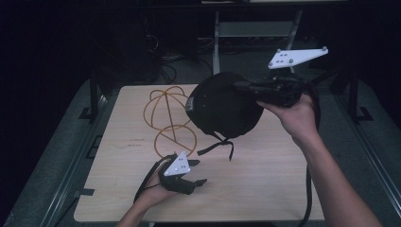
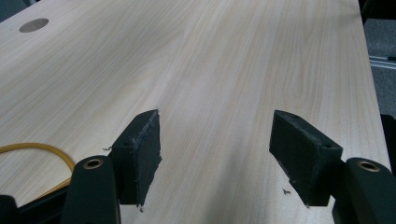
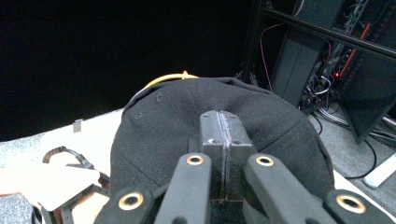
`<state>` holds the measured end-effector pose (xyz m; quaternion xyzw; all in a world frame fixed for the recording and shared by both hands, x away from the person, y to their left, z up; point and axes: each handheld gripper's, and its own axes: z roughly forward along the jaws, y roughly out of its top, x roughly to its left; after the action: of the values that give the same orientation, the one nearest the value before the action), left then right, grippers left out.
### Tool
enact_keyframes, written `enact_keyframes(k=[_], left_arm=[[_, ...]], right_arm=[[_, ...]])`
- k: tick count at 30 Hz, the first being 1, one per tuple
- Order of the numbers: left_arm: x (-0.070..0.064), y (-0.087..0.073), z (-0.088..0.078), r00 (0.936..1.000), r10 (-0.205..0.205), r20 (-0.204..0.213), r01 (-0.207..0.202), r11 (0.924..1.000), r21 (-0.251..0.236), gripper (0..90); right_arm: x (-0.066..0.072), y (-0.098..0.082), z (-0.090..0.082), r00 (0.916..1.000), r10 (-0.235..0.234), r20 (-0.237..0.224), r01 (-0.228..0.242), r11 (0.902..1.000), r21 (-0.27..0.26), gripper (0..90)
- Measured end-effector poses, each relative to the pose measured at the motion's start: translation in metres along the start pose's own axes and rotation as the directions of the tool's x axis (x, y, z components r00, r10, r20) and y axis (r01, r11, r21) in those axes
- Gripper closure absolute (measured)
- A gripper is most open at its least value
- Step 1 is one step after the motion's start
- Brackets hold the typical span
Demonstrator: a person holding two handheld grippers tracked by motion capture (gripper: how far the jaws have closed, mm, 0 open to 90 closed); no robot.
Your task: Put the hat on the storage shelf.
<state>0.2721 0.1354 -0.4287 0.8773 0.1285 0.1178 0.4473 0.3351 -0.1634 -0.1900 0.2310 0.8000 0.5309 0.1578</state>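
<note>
The left gripper (image 1: 193,176), nearest the high view's camera, rests idle on the table (image 1: 265,189) with jaws spread on nothing, likely kept clear of the lift. Beyond it, the right gripper (image 1: 241,86) holds the black cap (image 1: 222,109) raised above the table beside the yellow wire stand (image 1: 168,116). The right gripper view shows the pads (image 3: 212,128) pressed together on the cap (image 3: 159,121).

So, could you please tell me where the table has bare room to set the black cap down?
Bare wood lies along the table's near right, between the left tongs and the right forearm. The far left is crowded by the yellow wire frame; the cap hangs there in the right tongs.
</note>
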Motion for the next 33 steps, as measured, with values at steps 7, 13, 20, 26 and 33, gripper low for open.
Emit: enact_keyframes(k=[7, 13, 20, 26, 33], left_arm=[[0.0, -0.001, 0.001, 1.0, -0.002, -0.005, 0.002, 1.0, -0.009, 33.0], [-0.001, -0.001, 0.001, 1.0, 0.009, -0.002, -0.009, 0.9998, -0.015, 33.0], [-0.002, -0.001, 0.002, 0.9999, 0.01, 0.006, -0.01, 0.9998, -0.014, 33.0], [-0.005, 0.0, 0.003, 0.9997, 0.025, 0.005, -0.025, 0.9996, -0.011, 33.0], [-0.007, 0.0, 0.004, 0.9995, 0.03, 0.012, -0.03, 0.9995, -0.006, 33.1]], right_arm=[[0.004, 0.02, 0.017, 0.9996, -0.016, -0.025, 0.016, 0.9999, 0.005, 89.7], [0.013, 0.044, 0.038, 0.9974, -0.05, -0.053, 0.05, 0.9987, 0.009, 89.7], [0.021, 0.062, 0.06, 0.9939, -0.073, -0.083, 0.074, 0.9971, 0.015, 89.7], [0.025, 0.074, 0.085, 0.991, -0.073, -0.112, 0.077, 0.9964, 0.034, 89.7], [0.023, 0.081, 0.119, 0.9903, -0.052, -0.129, 0.063, 0.9946, 0.083, 89.7]])
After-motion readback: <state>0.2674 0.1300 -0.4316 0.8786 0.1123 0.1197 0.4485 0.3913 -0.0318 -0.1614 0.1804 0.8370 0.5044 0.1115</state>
